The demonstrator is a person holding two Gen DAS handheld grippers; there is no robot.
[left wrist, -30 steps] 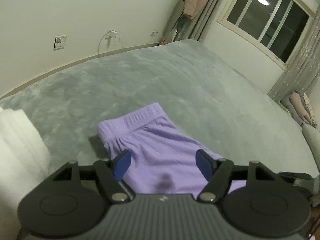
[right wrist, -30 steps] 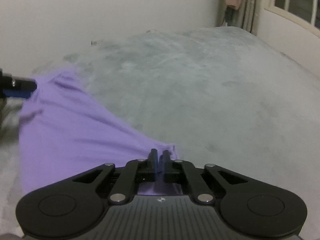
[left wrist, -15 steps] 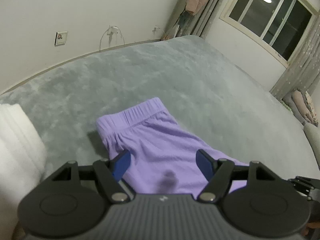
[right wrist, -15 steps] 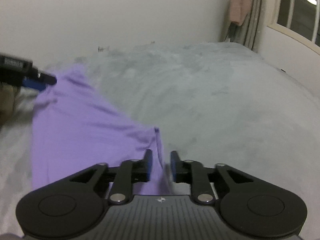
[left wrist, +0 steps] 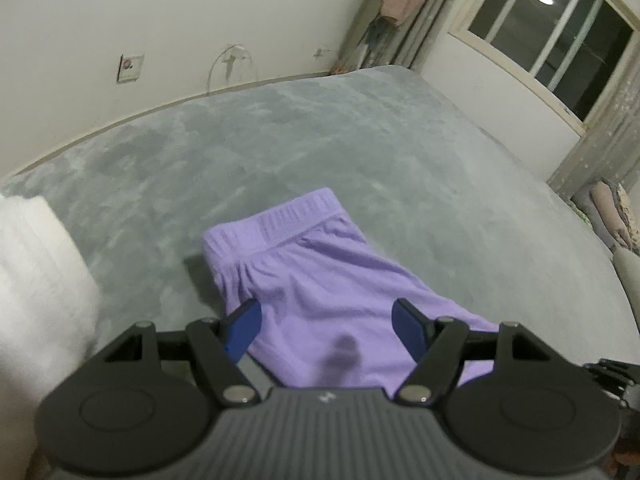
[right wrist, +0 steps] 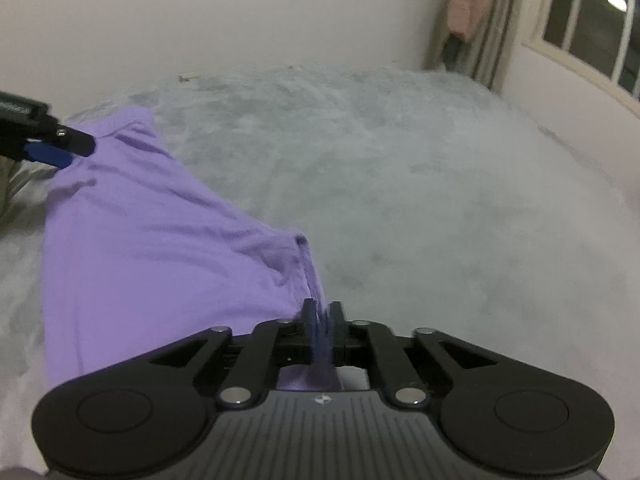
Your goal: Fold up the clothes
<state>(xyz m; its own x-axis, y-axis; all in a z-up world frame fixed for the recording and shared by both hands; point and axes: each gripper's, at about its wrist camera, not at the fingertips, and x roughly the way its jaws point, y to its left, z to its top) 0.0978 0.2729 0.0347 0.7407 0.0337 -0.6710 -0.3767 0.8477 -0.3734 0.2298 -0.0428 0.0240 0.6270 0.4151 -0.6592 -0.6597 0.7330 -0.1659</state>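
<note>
Lying flat on the grey plush bed cover (left wrist: 320,140), the purple shorts (left wrist: 320,280) have their elastic waistband (left wrist: 276,216) at the end away from the left wrist camera, and the fabric spreads toward the two grippers. The right gripper (right wrist: 322,312) has a gathered corner of the purple cloth between its fingers; its jaws are closing, and the fabric bunches up in the narrow gap and trails out below it. The left gripper (left wrist: 326,320) hovers over the near part of the shorts with its blue pads (left wrist: 406,324) standing wide apart and nothing clamped between them. In the right wrist view one blue pad of the left gripper (right wrist: 50,152) sits at the far corner of the shorts. A white pillow (left wrist: 36,280) lies just left of the garment. Beyond the bed: a pale wall with a socket (left wrist: 130,67), curtains (left wrist: 404,20), a dark window (left wrist: 552,40).
</note>
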